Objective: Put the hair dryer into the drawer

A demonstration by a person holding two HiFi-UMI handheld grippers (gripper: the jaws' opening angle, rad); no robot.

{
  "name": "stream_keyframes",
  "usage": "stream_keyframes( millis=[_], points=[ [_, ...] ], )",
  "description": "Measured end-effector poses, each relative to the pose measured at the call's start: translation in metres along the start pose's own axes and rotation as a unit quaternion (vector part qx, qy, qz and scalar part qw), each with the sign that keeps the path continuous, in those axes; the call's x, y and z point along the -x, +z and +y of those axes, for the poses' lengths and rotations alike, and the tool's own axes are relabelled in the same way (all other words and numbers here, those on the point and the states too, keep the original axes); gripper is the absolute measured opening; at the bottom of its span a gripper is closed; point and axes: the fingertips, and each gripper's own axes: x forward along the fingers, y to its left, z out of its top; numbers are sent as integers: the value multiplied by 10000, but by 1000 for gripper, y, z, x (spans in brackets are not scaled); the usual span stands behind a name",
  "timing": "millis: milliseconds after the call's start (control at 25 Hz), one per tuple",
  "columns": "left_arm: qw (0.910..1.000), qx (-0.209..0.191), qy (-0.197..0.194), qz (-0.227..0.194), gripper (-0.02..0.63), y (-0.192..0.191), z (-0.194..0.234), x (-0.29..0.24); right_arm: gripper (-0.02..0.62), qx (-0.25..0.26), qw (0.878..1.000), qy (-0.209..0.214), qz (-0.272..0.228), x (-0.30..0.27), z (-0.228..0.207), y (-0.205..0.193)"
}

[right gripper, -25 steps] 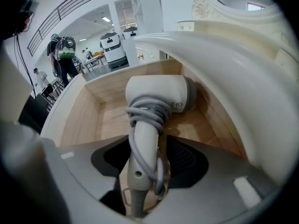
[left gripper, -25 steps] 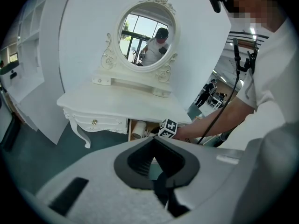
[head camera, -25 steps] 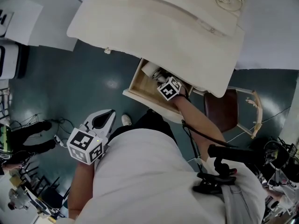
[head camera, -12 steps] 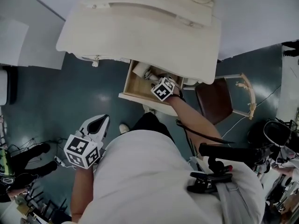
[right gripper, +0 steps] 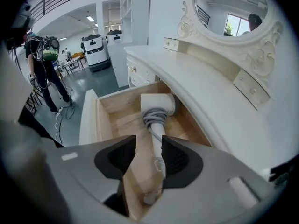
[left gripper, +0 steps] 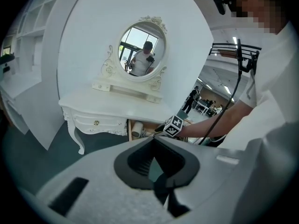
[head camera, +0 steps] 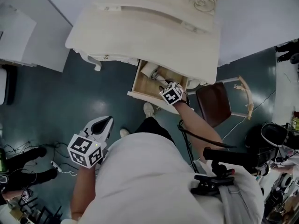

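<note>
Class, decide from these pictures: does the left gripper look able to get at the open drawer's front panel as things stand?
Probably yes. The left gripper hangs apart from the drawer, with mostly open floor between them, and nothing appears to block the front panel on that side.

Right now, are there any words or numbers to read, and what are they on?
No readable words or numbers anywhere.
The left tool and right tool, its empty jaws just closing a little, carry only black-and-white square patterns.
The hair dryer shows no print.
</note>
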Motion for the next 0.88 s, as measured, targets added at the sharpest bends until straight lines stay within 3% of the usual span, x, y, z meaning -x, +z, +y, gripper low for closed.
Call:
stream_keyframes(
  millis=[240,880],
  points=[
    [9999,46,-117,-111,2,-18,13,26,2,-95,9997,-172,-153,33,22,11],
    [9984,-214,-428,-296,2,-91,11,119,0,-403,9962,185,-755,143,195,24]
  ],
)
